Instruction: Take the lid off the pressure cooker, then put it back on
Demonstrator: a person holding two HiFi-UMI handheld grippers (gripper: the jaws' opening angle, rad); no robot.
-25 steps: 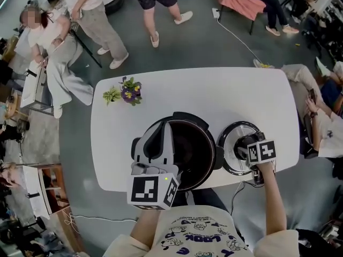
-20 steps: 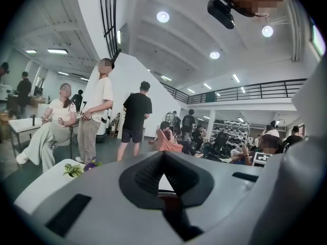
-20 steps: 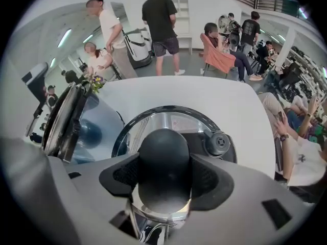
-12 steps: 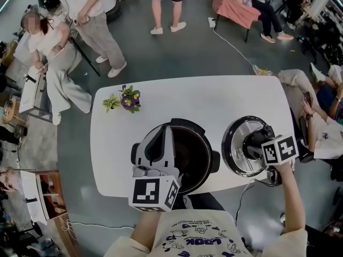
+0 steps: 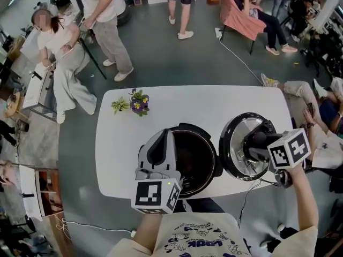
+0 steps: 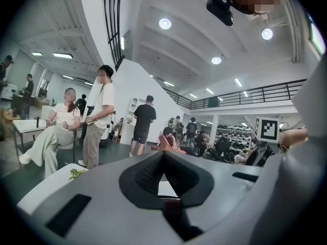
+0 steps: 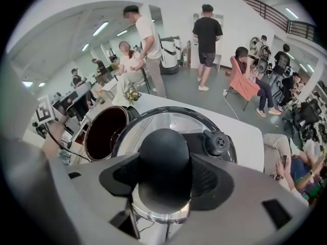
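Holding the lid (image 5: 236,150) off the pressure cooker (image 5: 199,135), the right gripper (image 5: 256,143) pinches the lid's black knob (image 7: 164,152), jaws spread wide with a pad on either side of it. The first half of the task looks done: in the head view the cooker stands open at frame centre, dark inside, nothing on its rim. The lid hangs just right of the cooker, over the right end of the white table (image 5: 177,103), tilted, knob side toward the gripper. Left gripper (image 5: 163,135): jaws pressed together, nothing between them, lying over the cooker's lower-left rim; contact with the cooker cannot be told. What is left, by judgement: bringing the lid back over the opening and seating it.
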